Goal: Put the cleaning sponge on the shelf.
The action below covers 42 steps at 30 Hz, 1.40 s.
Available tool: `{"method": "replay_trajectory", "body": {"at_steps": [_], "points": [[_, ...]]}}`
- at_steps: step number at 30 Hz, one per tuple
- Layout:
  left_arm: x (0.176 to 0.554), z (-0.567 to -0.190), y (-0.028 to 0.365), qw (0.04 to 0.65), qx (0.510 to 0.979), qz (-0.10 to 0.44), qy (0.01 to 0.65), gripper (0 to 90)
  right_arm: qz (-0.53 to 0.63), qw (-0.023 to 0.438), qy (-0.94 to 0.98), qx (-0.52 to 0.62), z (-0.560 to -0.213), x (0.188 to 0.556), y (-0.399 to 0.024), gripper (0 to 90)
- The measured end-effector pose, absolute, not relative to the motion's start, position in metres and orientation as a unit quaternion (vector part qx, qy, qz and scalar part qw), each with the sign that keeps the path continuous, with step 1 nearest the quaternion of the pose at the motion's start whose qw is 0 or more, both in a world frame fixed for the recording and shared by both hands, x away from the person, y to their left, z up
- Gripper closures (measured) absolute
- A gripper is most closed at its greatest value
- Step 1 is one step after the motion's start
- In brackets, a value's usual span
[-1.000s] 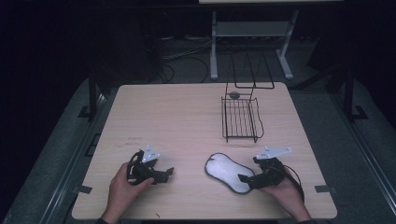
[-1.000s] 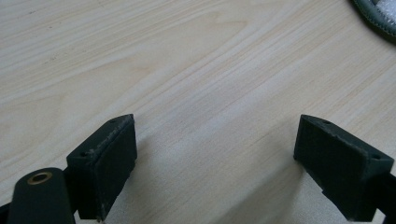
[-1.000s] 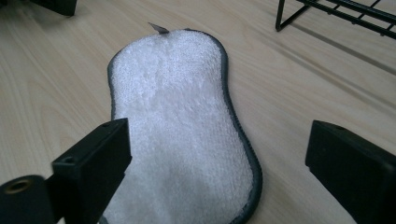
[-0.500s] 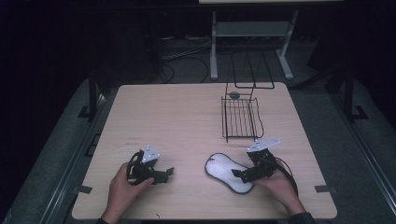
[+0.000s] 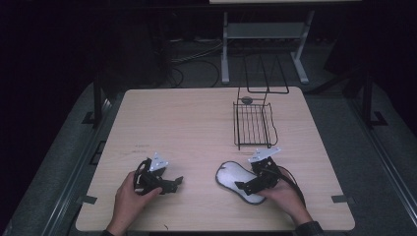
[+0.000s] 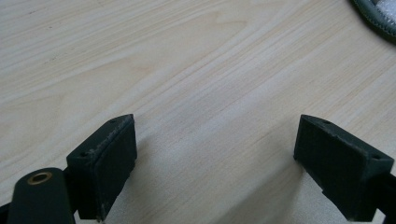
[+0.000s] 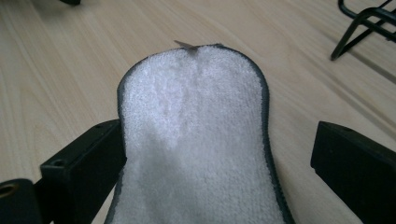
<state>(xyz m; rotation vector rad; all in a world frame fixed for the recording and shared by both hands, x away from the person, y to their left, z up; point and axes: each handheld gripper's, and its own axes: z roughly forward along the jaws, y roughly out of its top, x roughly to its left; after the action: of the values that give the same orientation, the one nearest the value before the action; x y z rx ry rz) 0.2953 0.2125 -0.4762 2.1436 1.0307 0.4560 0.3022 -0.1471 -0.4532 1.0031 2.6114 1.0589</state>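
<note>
A white fluffy pad (image 5: 230, 174) with a dark grey rim lies flat on the wooden table (image 5: 187, 118), near its front edge. My right gripper (image 5: 244, 187) is open and low over the pad's near end. In the right gripper view the pad (image 7: 196, 107) runs between the two jaws of the gripper (image 7: 217, 163), and its rim meets the left jaw. My left gripper (image 5: 174, 184) rests open at the front left, held by a hand. Its jaws (image 6: 215, 158) stand wide apart over bare wood, and the pad's rim (image 6: 378, 14) shows in the far corner.
A black wire rack (image 5: 253, 125) stands on the table behind the pad, with an upright wire back, and its foot (image 7: 364, 23) appears in the right gripper view. A small dark round object (image 5: 247, 100) lies just behind the rack. A white stand (image 5: 265, 32) is on the floor beyond the table.
My right gripper has moved left and forward, from beside the pad to over its near end. The left gripper has stayed put.
</note>
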Motion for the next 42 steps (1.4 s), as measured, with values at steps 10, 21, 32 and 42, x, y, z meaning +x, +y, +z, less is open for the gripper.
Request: {"method": "replay_trajectory", "body": {"at_steps": [10,21,32,42], "points": [[0.295,-0.476,0.212,0.352,0.828,0.176,0.398,12.4,0.326,0.075,0.883,0.328,-0.463,0.303,-0.135,3.1],[0.295,-0.476,0.213,0.352,0.829,0.176,0.398,12.4,0.308,0.082,0.892,0.322,-0.467,0.303,-0.131,3.5],[0.295,-0.476,0.212,0.352,0.828,0.176,0.398,12.4,0.313,0.067,0.896,0.307,-0.464,0.302,-0.133,14.4],[0.295,-0.476,0.212,0.352,0.828,0.176,0.398,12.4,0.333,0.062,0.888,0.312,-0.458,0.302,-0.141,25.1]]}}
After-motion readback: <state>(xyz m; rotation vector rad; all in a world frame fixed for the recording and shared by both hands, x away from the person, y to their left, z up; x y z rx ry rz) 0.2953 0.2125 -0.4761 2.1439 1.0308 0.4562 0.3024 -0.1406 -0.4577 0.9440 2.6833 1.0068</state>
